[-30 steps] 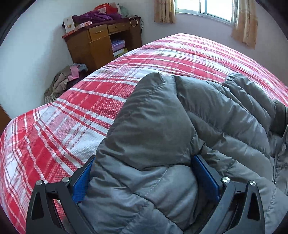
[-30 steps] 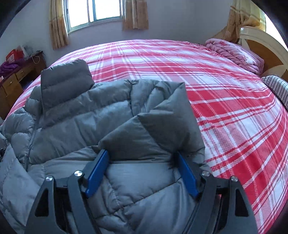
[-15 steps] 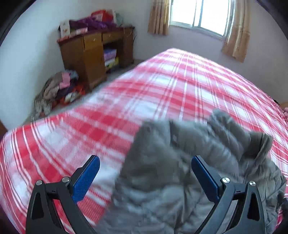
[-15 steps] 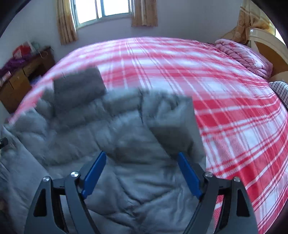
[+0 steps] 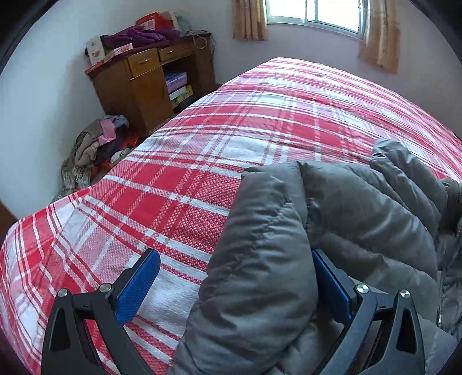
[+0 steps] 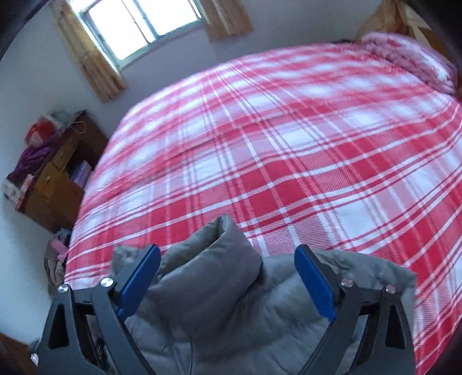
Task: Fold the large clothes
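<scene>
Right tool [image 6: 226, 275], jaws just widened, straddles jacket [image 6: 231, 311] unclamped.

A home bedroom: a plaid-covered bed [image 5: 260, 138], a wooden dresser [image 5: 144, 83] and a curtained window [image 5: 314, 14].

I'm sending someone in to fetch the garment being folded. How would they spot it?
Find the big bed with the red and white plaid cover. On its near edge lies the grey quilted puffer jacket, the only plain grey, puffy thing there.
</scene>
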Demonstrator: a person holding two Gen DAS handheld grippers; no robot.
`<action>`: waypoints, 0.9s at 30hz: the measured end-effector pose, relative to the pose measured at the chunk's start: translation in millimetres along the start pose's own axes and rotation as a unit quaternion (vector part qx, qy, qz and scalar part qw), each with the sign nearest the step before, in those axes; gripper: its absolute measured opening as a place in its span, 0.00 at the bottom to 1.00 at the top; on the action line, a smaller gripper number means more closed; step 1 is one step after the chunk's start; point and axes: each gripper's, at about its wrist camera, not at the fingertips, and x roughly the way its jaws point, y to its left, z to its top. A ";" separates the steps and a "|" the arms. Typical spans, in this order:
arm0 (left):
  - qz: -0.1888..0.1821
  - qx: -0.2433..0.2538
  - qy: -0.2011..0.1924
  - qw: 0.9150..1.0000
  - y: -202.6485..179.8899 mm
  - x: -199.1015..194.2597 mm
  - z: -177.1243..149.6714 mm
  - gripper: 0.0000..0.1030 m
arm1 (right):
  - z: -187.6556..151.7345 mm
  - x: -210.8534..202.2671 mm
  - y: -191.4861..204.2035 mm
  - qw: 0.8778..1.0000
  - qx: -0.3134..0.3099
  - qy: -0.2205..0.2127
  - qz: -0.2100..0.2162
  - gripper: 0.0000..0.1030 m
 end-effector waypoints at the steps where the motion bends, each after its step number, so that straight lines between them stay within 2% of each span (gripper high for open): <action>1: -0.001 0.001 0.003 1.000 1.3 -3.6 2.5 0.99 | -1.9 8.5 -0.4 1.000 -0.003 0.013 0.003 0.82; 2: -0.008 -0.003 -0.003 1.000 3.5 -11.1 7.0 0.99 | -4.6 13.0 0.3 0.999 -0.014 0.028 0.015 0.75; 4: -0.020 -0.003 -0.019 1.000 1.0 -26.7 17.7 0.99 | -10.1 14.3 -2.3 0.998 -0.037 0.048 0.032 0.52; 5: -0.027 0.000 -0.031 0.999 -3.4 -37.4 25.9 0.99 | -13.5 12.0 -3.5 0.997 -0.049 0.051 0.036 0.44; 6: -0.032 0.005 -0.039 0.999 -9.2 -43.2 32.4 0.99 | -16.1 8.4 -5.6 0.996 -0.061 0.050 0.037 0.24; 7: -0.040 0.015 -0.048 0.998 -18.1 -52.3 40.6 0.99 | -19.8 2.8 -7.2 0.995 -0.076 0.046 0.036 0.16; 10: -0.049 0.045 -0.080 0.995 -48.3 -73.0 62.9 0.99 | -30.6 -12.5 -15.8 0.992 -0.105 0.041 0.050 0.11; 12: -0.049 0.059 -0.086 0.993 -71.1 -73.4 76.6 0.99 | -39.3 -20.7 -22.1 0.990 -0.126 0.036 0.051 0.11; 16: -0.049 0.053 -0.058 0.996 -105.0 -50.3 98.3 0.99 | -50.0 -27.1 -32.1 0.988 -0.148 0.024 0.046 0.10; 19: -0.052 0.027 -0.036 0.998 -118.9 -27.1 113.6 0.99 | -50.8 -24.2 -35.6 0.988 -0.143 0.021 0.057 0.10; 21: -0.039 0.021 -0.022 0.999 -126.0 -11.1 120.9 0.99 | -55.4 -23.3 -36.3 0.987 -0.149 0.020 0.058 0.10; 23: -0.034 0.045 -0.003 0.998 -138.9 6.1 121.3 0.99 | -61.2 -23.7 -36.1 0.985 -0.162 0.018 0.057 0.10; 27: -0.007 0.084 0.004 0.996 -144.0 19.5 101.8 0.99 | -67.3 -25.4 -38.5 0.983 -0.176 0.010 0.056 0.10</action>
